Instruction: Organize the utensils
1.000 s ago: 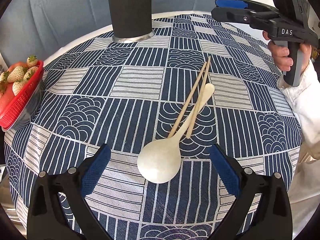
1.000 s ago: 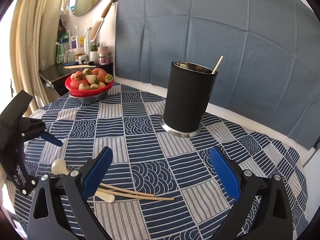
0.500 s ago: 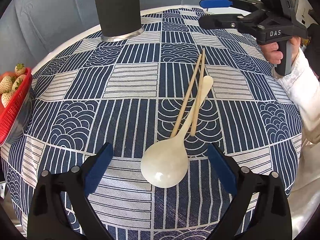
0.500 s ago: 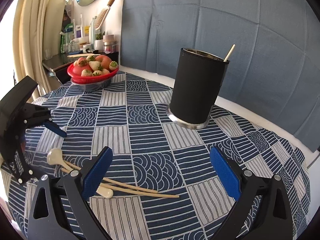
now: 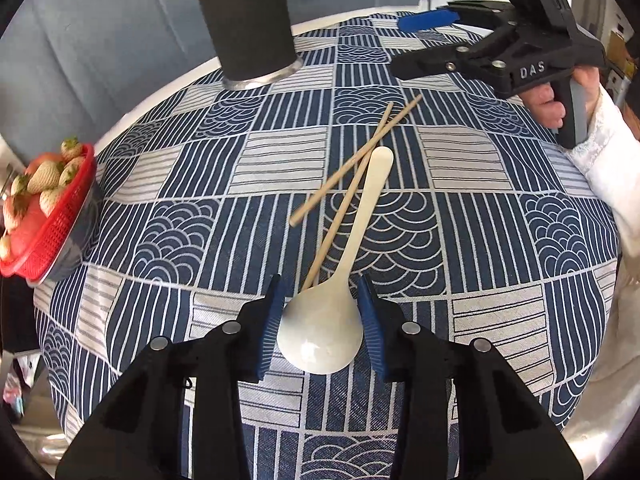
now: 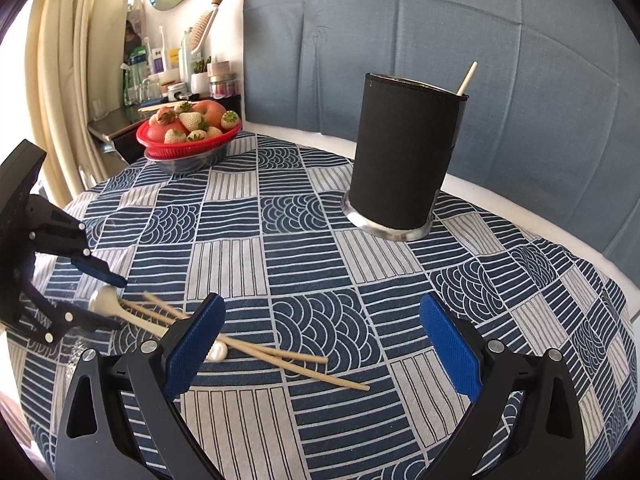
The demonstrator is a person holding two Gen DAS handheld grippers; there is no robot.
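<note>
The left gripper [image 5: 320, 334] has its blue-padded jaws drawn in narrow around the bowl of the cream-white plastic ladle spoon [image 5: 322, 330], the pads at or just beside its two sides; whether they actually press it cannot be told, and the spoon appears to lie flat on the cloth. The step in hand looks like the pick-up of the spoon, with the tall black cylindrical utensil holder on a steel base [image 5: 248, 26] at the far side of the table as the likely destination. One pale stick [image 6: 467, 78] already stands in that holder, leaning to the right.

The spoon's handle runs away toward the far right, and two wooden chopsticks [image 5: 352, 168] lie crossed just left of it, one touching or passing under the neck of the spoon. The next move calls for a firm close on the rounded bowl, which may slip between flat pads, then a lift that does not drag the chopsticks along.

The right gripper [image 6: 320, 344] hovers with its jaws wide and empty at the far right of the table, near the chopstick tips.

The round table wears a navy-and-white patchwork cloth [image 5: 168, 236] of stripes and wave arcs. A red mesh basket of strawberries and fruit [image 6: 188, 130] sits at the left edge. Behind is a grey-blue padded wall panel [image 6: 440, 20], with curtains, a shelf of toiletries and a hanging hairbrush to the left.
</note>
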